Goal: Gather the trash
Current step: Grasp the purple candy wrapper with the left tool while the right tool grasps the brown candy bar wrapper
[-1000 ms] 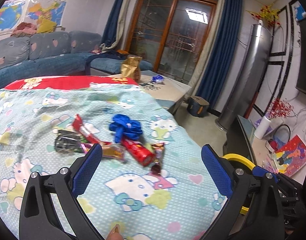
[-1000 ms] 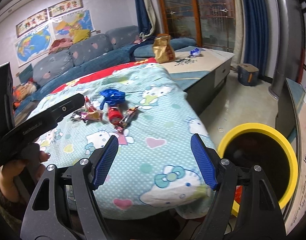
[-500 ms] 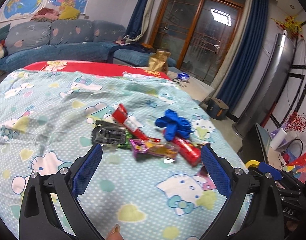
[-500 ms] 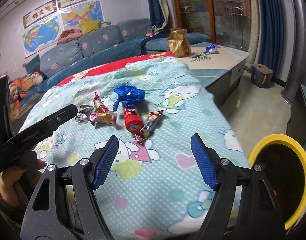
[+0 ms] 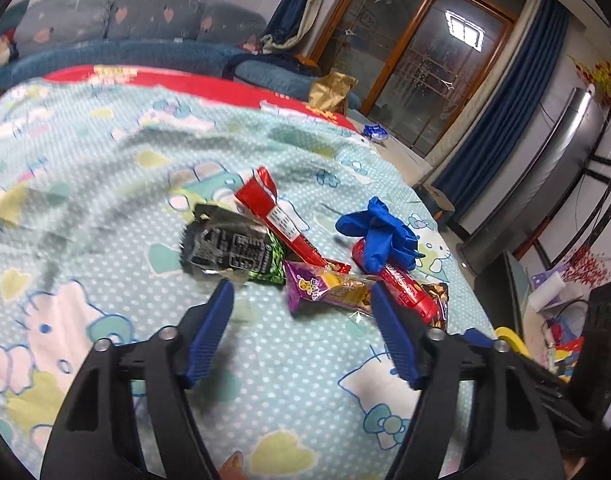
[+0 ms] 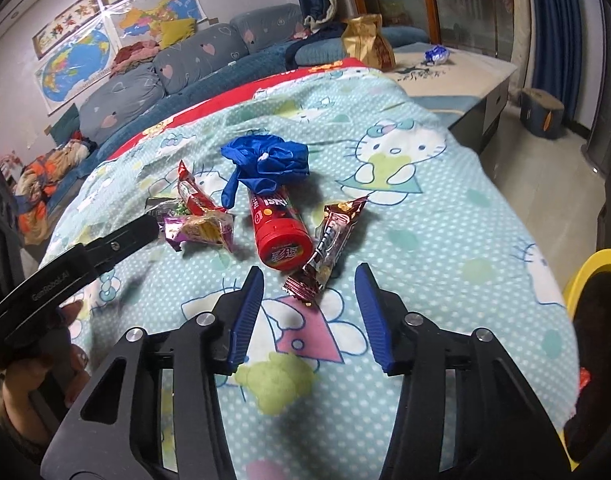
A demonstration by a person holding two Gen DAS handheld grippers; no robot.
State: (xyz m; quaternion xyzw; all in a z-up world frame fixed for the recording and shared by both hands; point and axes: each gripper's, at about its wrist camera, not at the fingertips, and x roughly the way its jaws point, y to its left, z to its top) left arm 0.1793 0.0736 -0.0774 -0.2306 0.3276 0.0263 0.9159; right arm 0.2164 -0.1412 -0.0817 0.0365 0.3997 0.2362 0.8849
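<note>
Trash lies in a heap on a Hello Kitty cloth (image 5: 105, 208): a black-green wrapper (image 5: 229, 250), a long red wrapper (image 5: 283, 222), a purple-yellow wrapper (image 5: 329, 286), a crumpled blue glove (image 5: 379, 234) over a red candy tube (image 6: 279, 234), and a brown bar wrapper (image 6: 331, 240). My left gripper (image 5: 301, 336) is open, low over the cloth, just short of the purple-yellow wrapper. My right gripper (image 6: 307, 312) is open, its fingertips on either side of the brown wrapper's near end. A yellow-rimmed bin (image 6: 589, 280) stands at the right.
A blue sofa (image 6: 193, 60) runs behind the cloth. A low cabinet (image 6: 457, 76) at the back right carries a gold bag (image 6: 367, 40) and a blue wrapper (image 6: 436, 54). A small box (image 6: 541, 112) sits on the tiled floor by the curtains.
Both grippers have moved forward and down towards the heap. The left one swung left from the bin side. Both jaws look narrower than before and remain empty.
</note>
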